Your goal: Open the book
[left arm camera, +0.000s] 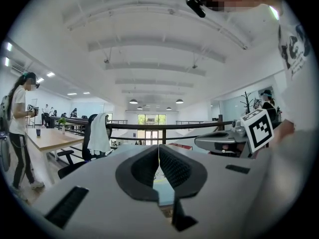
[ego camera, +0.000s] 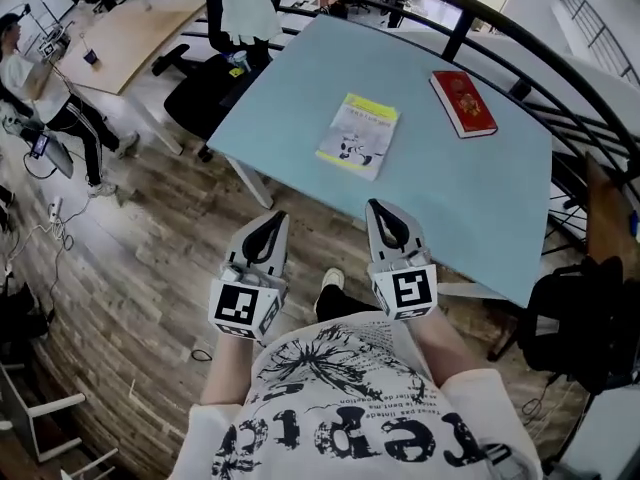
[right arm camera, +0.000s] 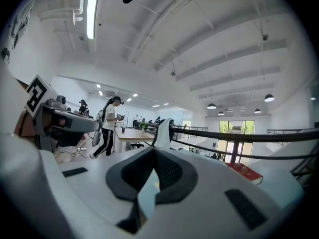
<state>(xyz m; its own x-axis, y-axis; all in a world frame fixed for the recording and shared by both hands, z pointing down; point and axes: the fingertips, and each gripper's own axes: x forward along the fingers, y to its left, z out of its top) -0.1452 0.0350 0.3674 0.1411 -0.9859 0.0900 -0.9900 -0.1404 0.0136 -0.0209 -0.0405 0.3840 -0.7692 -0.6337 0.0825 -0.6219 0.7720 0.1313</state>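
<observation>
Book (ego camera: 359,135): yellow, closed, flat on table (ego camera: 470,198), ahead of both grippers.
Left gripper (ego camera: 272,220): jaws together, empty.
Right gripper (ego camera: 381,210): likewise; we judge the 2 are shut for the approach.
Red book (ego camera: 463,103): farther ahead-right.

2 books (ego camera: 359,135) (ego camera: 463,102), 2 grippers (ego camera: 277,218) (ego camera: 375,206), 1 table (ego camera: 470,198)

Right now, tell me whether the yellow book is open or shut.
Shut: the yellow book lies flat on the blue table, cover up, no pages spread.
</observation>
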